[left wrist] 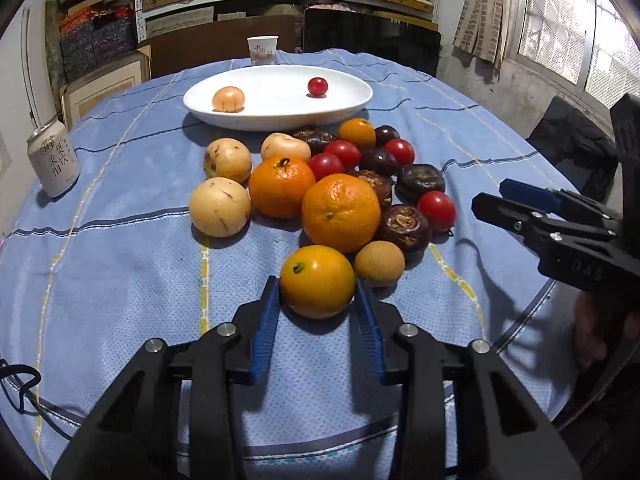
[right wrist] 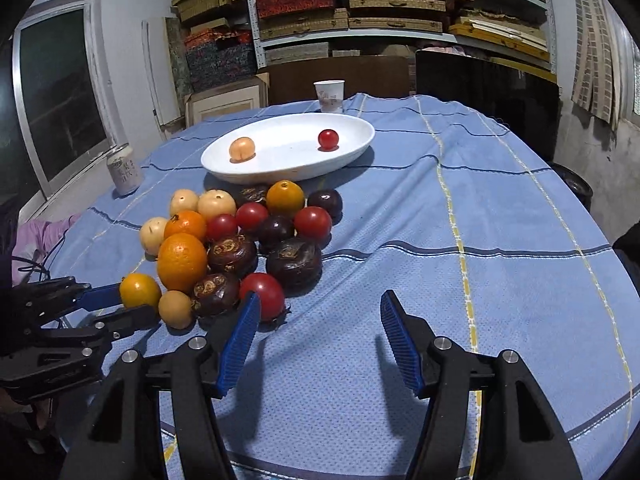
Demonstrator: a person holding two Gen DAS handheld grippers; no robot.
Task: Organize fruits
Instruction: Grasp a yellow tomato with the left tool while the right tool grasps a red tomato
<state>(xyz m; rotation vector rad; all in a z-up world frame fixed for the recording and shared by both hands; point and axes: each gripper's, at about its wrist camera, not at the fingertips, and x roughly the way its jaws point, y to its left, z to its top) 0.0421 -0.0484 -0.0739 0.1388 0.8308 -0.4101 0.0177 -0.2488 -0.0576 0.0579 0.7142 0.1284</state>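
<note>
I am closing the left fingers (left wrist: pixel 316 296) on the nearest orange fruit (left wrist: pixel 317 281); both blue pads are touching its sides while it sits on the table (left wrist: pixel 120 264). My right fingers (right wrist: pixel 320 320) are standing half open and empty, just beside a red tomato (right wrist: pixel 264 294). The white plate (left wrist: pixel 344 110) is holding only a tan fruit (left wrist: pixel 228 99) and one tomato (left wrist: pixel 317 87), so most of the pile is waiting.
</note>
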